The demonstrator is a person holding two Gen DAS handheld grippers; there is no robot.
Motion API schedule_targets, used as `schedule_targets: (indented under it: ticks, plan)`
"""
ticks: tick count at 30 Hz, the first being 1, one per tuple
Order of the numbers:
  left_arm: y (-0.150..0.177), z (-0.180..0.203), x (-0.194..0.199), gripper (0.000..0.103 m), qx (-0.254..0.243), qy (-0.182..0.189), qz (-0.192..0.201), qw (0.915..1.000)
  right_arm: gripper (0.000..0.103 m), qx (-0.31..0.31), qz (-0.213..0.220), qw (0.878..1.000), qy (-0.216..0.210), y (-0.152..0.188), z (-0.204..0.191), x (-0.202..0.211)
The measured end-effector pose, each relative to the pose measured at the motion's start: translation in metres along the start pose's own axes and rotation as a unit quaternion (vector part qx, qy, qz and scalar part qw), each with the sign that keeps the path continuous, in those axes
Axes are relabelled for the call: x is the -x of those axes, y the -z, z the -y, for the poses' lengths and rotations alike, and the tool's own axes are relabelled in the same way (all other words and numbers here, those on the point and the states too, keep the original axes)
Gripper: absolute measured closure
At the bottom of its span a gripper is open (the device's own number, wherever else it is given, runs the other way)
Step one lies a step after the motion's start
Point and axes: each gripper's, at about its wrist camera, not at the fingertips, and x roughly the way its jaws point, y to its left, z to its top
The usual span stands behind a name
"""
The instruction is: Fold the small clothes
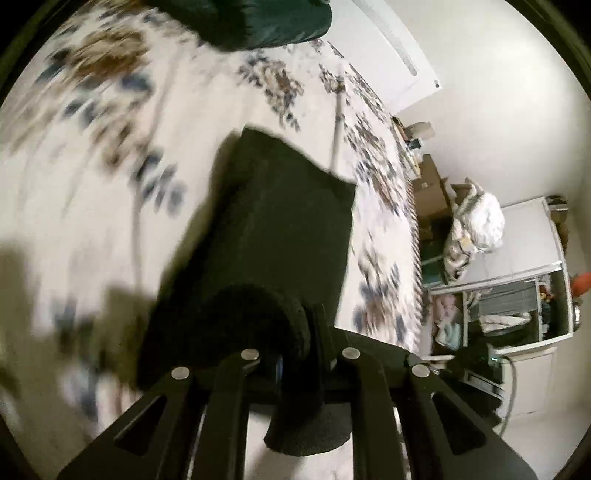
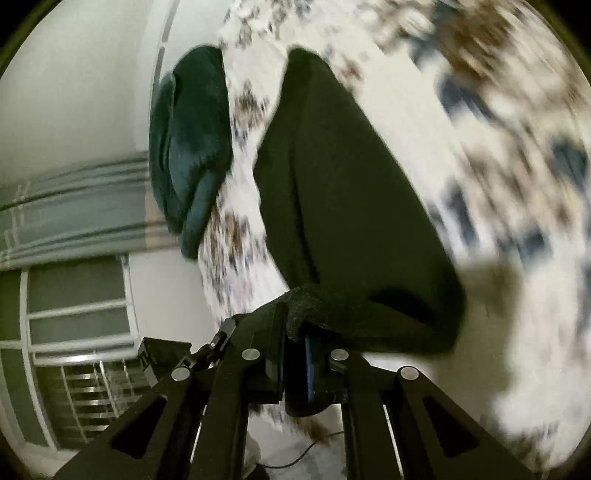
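Observation:
A small black knit garment (image 1: 280,229) lies over a floral bedspread (image 1: 92,147) and is lifted at its near edge. My left gripper (image 1: 299,354) is shut on one near corner of it, with cloth bunched between the fingers. In the right wrist view the same black garment (image 2: 354,206) stretches away from my right gripper (image 2: 303,343), which is shut on the other near corner. Both views are blurred by motion.
A dark green folded cloth (image 1: 258,22) lies at the far end of the bed, also in the right wrist view (image 2: 192,147). Beyond the bed's edge stand a white dresser (image 1: 524,240), piled laundry (image 1: 476,225) and a window with blinds (image 2: 74,332).

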Motion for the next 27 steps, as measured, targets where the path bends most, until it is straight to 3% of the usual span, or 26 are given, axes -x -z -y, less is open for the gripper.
schedule_targets:
  ticks: [7,13,17,20,21,23,27]
  plan:
    - [-0.113,-0.002,-0.088,0.092,-0.001,-0.003,-0.007,1.0,0.095,0.009,0.046,0.998,0.042,-0.143,-0.029,-0.061]
    - [-0.166,-0.02,-0.123,0.088,0.036,0.013,-0.028,0.9989,0.094,-0.025,0.055,0.997,0.042,-0.238,-0.043,-0.111]
    - [-0.193,-0.039,-0.133,0.075,0.079,0.034,-0.034,0.9957,0.089,-0.078,0.063,0.995,0.019,-0.267,-0.029,-0.12]
    - [-0.207,-0.051,-0.123,0.058,0.11,0.053,-0.009,0.9924,0.078,-0.098,0.086,0.991,-0.005,-0.281,-0.023,-0.114]
    - [-0.21,-0.053,-0.118,0.058,0.112,0.053,-0.001,0.9923,0.077,-0.096,0.091,0.991,-0.008,-0.283,-0.025,-0.112]
    - [-0.211,-0.05,-0.106,0.058,0.093,0.047,0.008,0.9945,0.076,-0.078,0.087,0.993,0.002,-0.286,-0.031,-0.11]
    - [-0.184,-0.043,-0.078,0.057,0.026,0.0,0.023,0.9994,0.049,-0.01,0.064,0.997,0.045,-0.266,-0.045,-0.099]
